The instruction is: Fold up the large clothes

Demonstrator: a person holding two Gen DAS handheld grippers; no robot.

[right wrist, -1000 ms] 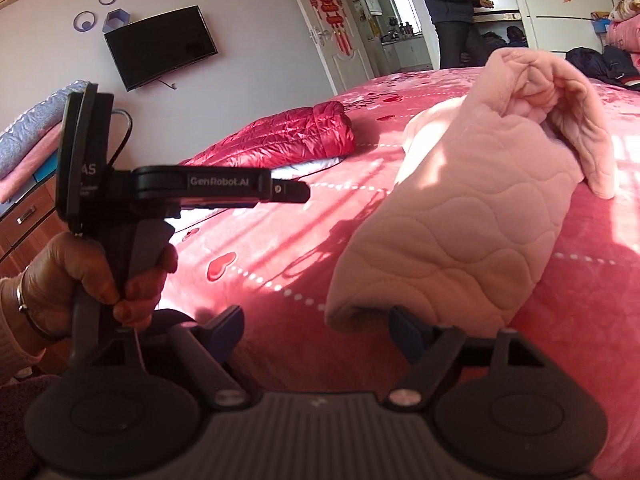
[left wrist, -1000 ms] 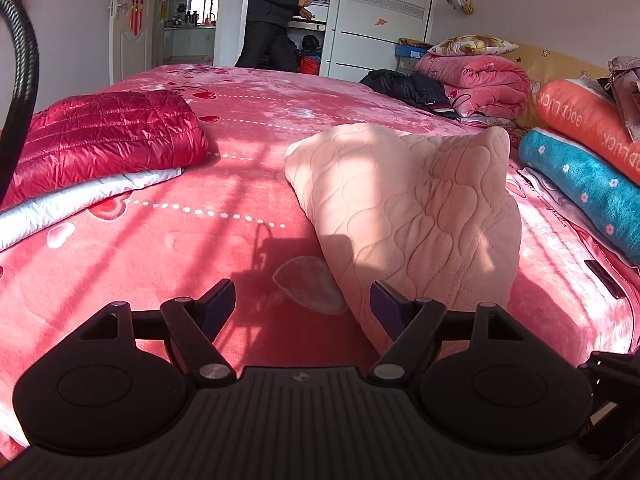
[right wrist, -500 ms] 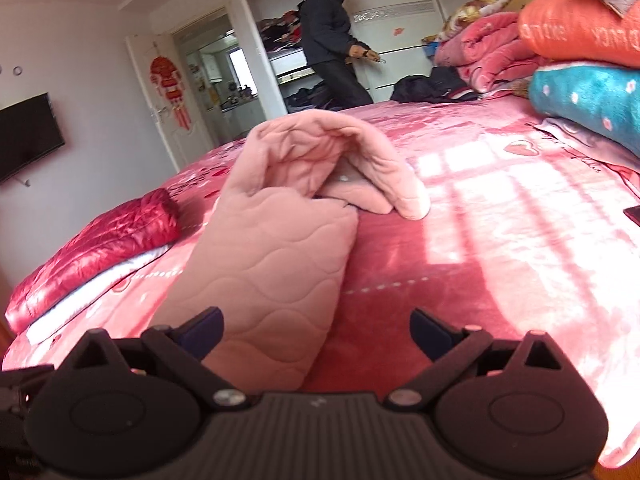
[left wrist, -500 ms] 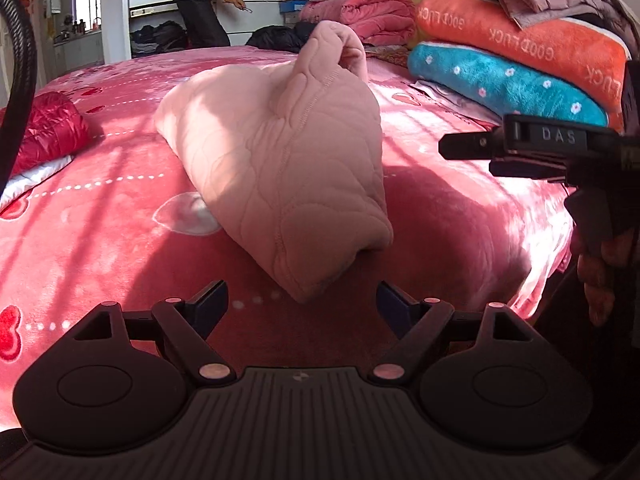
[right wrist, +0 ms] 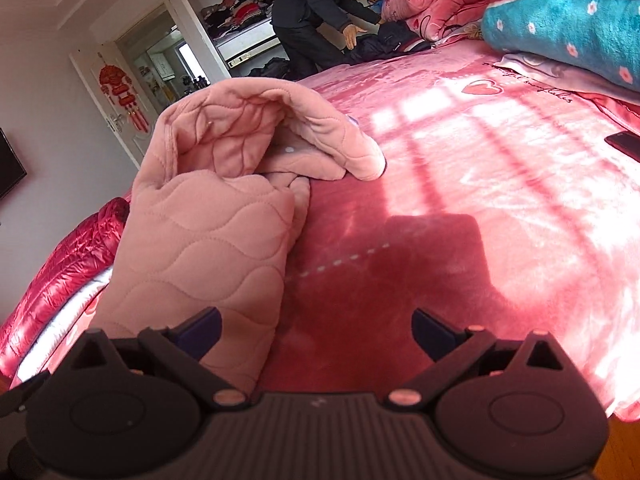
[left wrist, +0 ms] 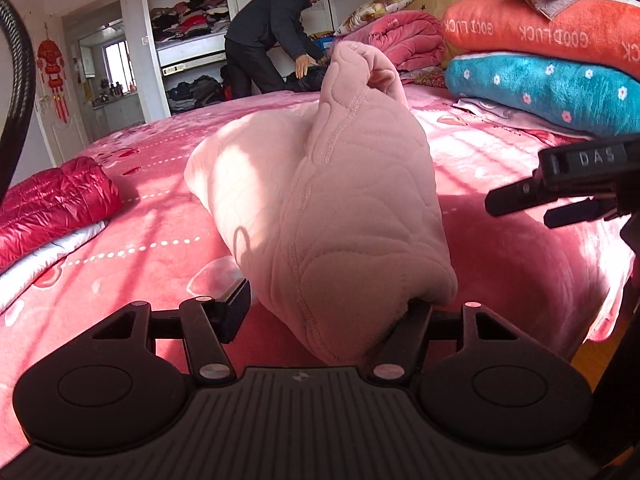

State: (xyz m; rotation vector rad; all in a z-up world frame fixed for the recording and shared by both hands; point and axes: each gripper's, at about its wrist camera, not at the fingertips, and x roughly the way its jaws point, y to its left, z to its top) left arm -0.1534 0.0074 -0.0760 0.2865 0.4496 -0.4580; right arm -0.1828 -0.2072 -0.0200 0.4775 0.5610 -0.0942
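Observation:
A pink quilted garment (left wrist: 320, 208) lies bunched and partly folded on the pink bed cover (left wrist: 152, 216). My left gripper (left wrist: 324, 308) is open with the garment's near end lying between its fingers; the right finger is partly hidden under the cloth. In the right wrist view the same garment (right wrist: 200, 232) lies to the left, its hood-like end (right wrist: 280, 136) arched up. My right gripper (right wrist: 316, 328) is open and empty; its left finger sits beside the garment's near edge. The right gripper's body (left wrist: 560, 184) shows at the right of the left wrist view.
A red puffy jacket (left wrist: 52, 200) on a white garment lies at the left. Stacked folded blankets, orange (left wrist: 552, 36) and blue (left wrist: 552, 92), line the right side. A dark phone (right wrist: 624, 144) lies on the bed at right. A person (left wrist: 276, 32) bends at the far end by the wardrobe.
My left gripper has moved forward, so the garment's near end now lies between its fingers. My right gripper has swung slightly right and closer to the bed. The person has bent down.

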